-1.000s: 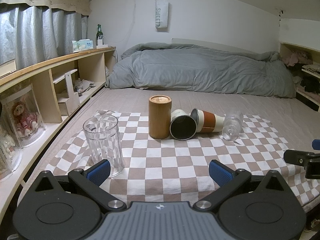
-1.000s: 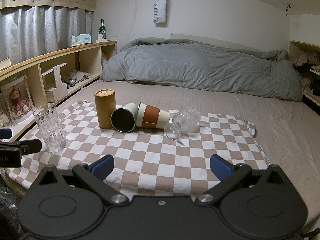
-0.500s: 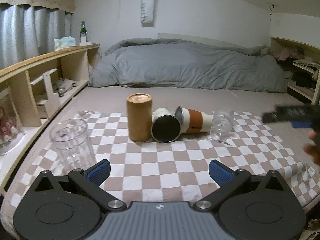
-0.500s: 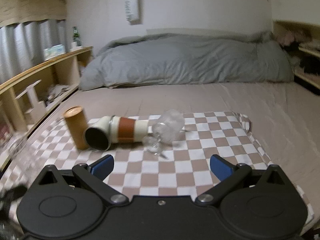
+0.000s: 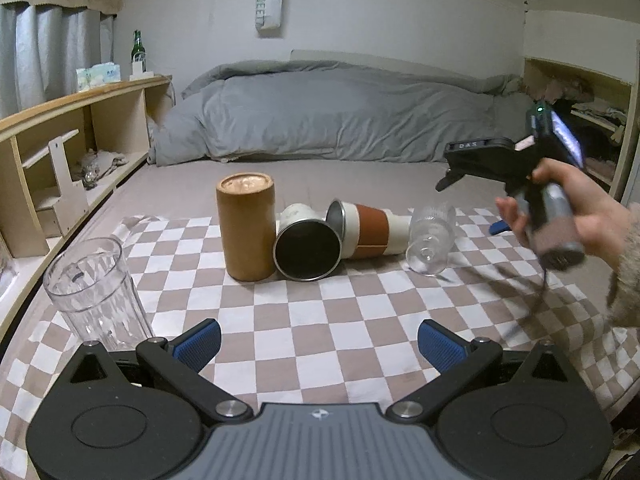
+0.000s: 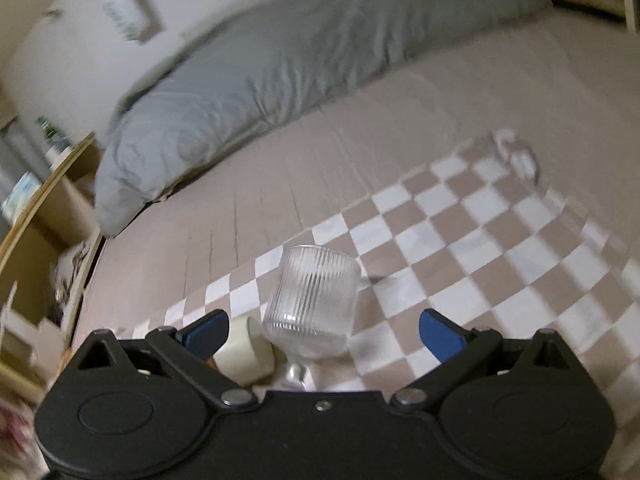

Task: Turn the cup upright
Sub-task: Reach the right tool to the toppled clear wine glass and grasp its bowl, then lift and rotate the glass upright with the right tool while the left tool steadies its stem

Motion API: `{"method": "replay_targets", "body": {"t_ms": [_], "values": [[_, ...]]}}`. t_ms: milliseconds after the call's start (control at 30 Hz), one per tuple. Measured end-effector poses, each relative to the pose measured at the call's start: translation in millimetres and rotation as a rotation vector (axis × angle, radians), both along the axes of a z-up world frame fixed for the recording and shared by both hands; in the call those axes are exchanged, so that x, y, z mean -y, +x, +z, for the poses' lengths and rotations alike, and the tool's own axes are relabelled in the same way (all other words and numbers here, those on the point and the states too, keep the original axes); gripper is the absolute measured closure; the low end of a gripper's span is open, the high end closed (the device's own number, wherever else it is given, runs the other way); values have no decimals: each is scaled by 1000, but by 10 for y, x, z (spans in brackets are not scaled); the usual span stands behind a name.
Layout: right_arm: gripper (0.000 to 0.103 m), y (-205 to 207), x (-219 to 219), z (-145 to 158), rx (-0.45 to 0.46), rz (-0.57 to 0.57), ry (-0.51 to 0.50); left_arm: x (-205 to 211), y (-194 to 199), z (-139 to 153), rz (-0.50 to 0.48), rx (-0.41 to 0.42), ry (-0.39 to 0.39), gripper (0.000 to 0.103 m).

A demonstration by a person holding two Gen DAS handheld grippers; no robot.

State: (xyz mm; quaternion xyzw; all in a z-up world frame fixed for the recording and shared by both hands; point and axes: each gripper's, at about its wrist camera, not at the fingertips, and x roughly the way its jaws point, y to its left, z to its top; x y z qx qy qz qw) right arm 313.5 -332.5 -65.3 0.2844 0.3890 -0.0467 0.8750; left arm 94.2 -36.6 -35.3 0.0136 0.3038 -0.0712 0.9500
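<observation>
A ribbed clear stemmed glass [image 5: 431, 239] lies on its side on the checkered cloth [image 5: 320, 312], next to a fallen white-and-rust cup [image 5: 370, 230] and a fallen white mug with a dark inside [image 5: 307, 245]. My right gripper [image 6: 324, 330] is open and tilted above the glass [image 6: 312, 304], which sits between its fingers without touching them. In the left wrist view the right gripper [image 5: 486, 156] is held in a hand at the right. My left gripper [image 5: 318, 340] is open and empty, low over the cloth's near edge.
A tan cylinder [image 5: 246, 226] stands upright left of the fallen mug. A clear tumbler [image 5: 96, 298] stands upright at the near left. A grey duvet [image 5: 340, 116] lies behind. Wooden shelves [image 5: 48, 152] run along the left.
My right gripper has swung in over the fallen glass and tilted downward, so the glass now lies between its fingers. My left gripper has moved slightly closer to the cloth.
</observation>
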Motion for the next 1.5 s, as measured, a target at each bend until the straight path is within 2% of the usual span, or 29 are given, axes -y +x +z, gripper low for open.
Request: {"method": "replay_targets", "body": {"t_ms": [100,133,300,367,400,500,700,933,1233,1367,1500], "values": [[5,226,10,-197,-48,-24,85,-60,53,-19,13,-14,-10,0],[10,287,-7,-256,-59,-25,93,-81,66,-21,17,-18,-14,0],[13,517,-88,-476,-122,-16,115,-137,67,-13,22,-24,-27,0],[22,553,-79,-576,-152,-21,147,-154,60,-8,27,-23,-28,0],[29,543,-63,-626,-136,-19,190,-156,56,-8,31,-22,-28,0],[30,456,-57,-635,-107,-30,214,-179,25,15,37,-16,-33,0],[30,131,-5,-601,-145,-42,225,-182,-69,67,37,5,-35,0],[30,-294,-203,-536,-209,87,216,-233,-182,114,55,9,-38,0],[30,-444,-950,-521,-253,284,236,-280,-193,97,39,-29,-34,1],[30,-424,-1207,-503,-220,329,209,-261,-108,93,-6,-44,-34,4],[28,-393,-1155,-502,-230,340,224,-158,112,54,-93,-70,-15,8]]}}
